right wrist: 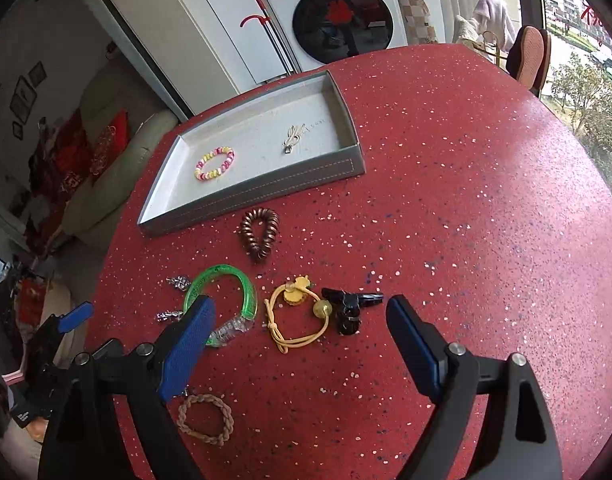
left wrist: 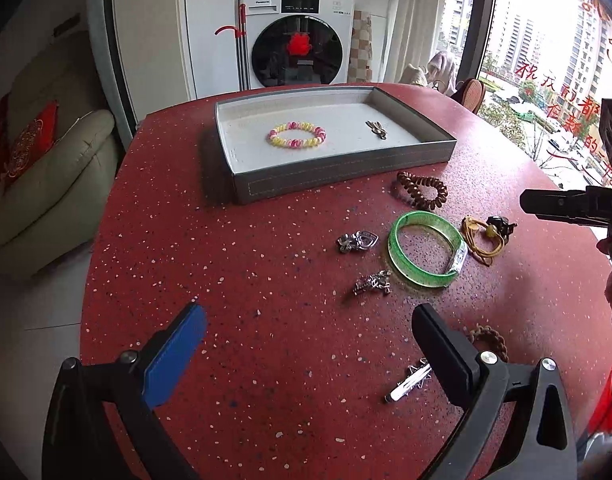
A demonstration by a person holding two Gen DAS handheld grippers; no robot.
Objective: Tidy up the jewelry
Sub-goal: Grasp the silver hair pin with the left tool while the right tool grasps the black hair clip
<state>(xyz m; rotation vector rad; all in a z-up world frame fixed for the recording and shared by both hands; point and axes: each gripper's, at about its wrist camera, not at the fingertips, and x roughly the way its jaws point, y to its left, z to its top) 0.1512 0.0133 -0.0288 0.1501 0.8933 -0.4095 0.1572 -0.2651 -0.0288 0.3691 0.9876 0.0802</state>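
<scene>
A grey jewelry tray point(left wrist: 338, 178) point(right wrist: 266, 192) sits on the red speckled table and holds a pink-yellow bead bracelet point(left wrist: 297, 135) point(right wrist: 215, 164) and a small metal brooch point(left wrist: 376, 129) point(right wrist: 292, 139). On the table lie a brown spiral bracelet point(left wrist: 421, 191) point(right wrist: 260, 232), a green bangle point(left wrist: 424, 248) point(right wrist: 222, 280), a yellow cord tie point(left wrist: 482, 238) point(right wrist: 296, 320), a black clip point(right wrist: 348, 306), two silver charms point(left wrist: 356, 241) point(left wrist: 372, 283), a silver hair clip point(left wrist: 410, 382) and a braided bracelet point(right wrist: 206, 419). My left gripper point(left wrist: 310, 332) is open and empty. My right gripper point(right wrist: 300, 320) is open above the yellow tie.
The round table's edge point(left wrist: 106, 216) drops off to the left toward a beige sofa point(left wrist: 46, 184). A washing machine point(left wrist: 296, 40) stands behind the table. A window point(left wrist: 554, 60) is on the right. A chair point(right wrist: 532, 56) stands at the far right edge.
</scene>
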